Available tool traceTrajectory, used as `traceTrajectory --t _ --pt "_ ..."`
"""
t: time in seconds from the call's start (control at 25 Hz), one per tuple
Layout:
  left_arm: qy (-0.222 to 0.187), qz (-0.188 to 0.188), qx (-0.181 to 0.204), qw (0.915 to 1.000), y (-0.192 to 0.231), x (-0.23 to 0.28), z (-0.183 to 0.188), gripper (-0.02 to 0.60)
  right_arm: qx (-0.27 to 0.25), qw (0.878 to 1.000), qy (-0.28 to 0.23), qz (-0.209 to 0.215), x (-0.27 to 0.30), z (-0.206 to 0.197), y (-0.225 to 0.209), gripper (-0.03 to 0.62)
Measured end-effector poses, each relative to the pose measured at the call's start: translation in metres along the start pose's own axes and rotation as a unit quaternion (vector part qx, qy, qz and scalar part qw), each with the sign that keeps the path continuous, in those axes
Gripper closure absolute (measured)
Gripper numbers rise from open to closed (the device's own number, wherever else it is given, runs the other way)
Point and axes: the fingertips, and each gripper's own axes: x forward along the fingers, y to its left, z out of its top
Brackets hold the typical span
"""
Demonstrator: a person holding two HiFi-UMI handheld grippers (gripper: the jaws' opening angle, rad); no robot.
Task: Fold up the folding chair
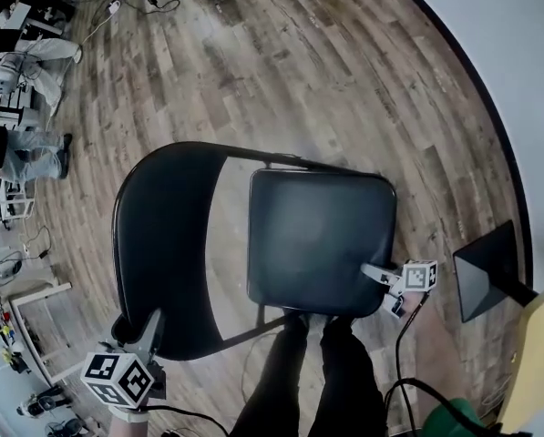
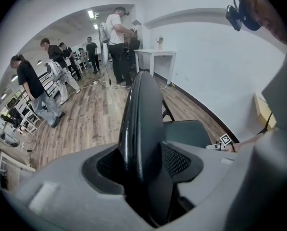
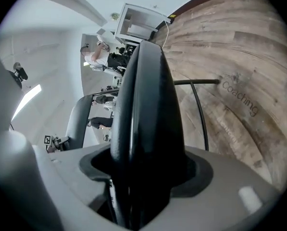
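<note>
A black folding chair stands open on the wood floor. Its padded seat lies flat at centre right, and its curved backrest is to the left. My left gripper is at the lower left, closed over the backrest's near edge. In the left gripper view that backrest fills the gap between the jaws. My right gripper clamps the seat's near right corner. In the right gripper view the seat edge runs up between the jaws, with a thin chair tube beyond it.
My legs stand right behind the chair. A black stand base and a tan board sit by the white wall on the right. Several people and cables occupy the far left. A white table stands by the wall.
</note>
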Motion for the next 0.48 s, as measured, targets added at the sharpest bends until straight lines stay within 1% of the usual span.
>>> traceTrajectory --t 0.08,0.32,0.48 --pt "0.001 0.000 0.000 1.0000 0.000 -0.001 0.001 0.333 -0.015 1.000 -0.009 -0.006 -0.001 0.000 0.002 0.260" --pt "-0.001 0.003 -0.013 0.9999 0.019 -0.009 0.003 0.337 -0.027 0.999 -0.009 -0.016 0.006 -0.001 0.026 0.260" --pt "-0.018 0.003 -0.016 0.9997 0.030 -0.021 0.012 0.341 -0.027 0.998 -0.009 -0.048 0.013 -0.003 0.051 0.264"
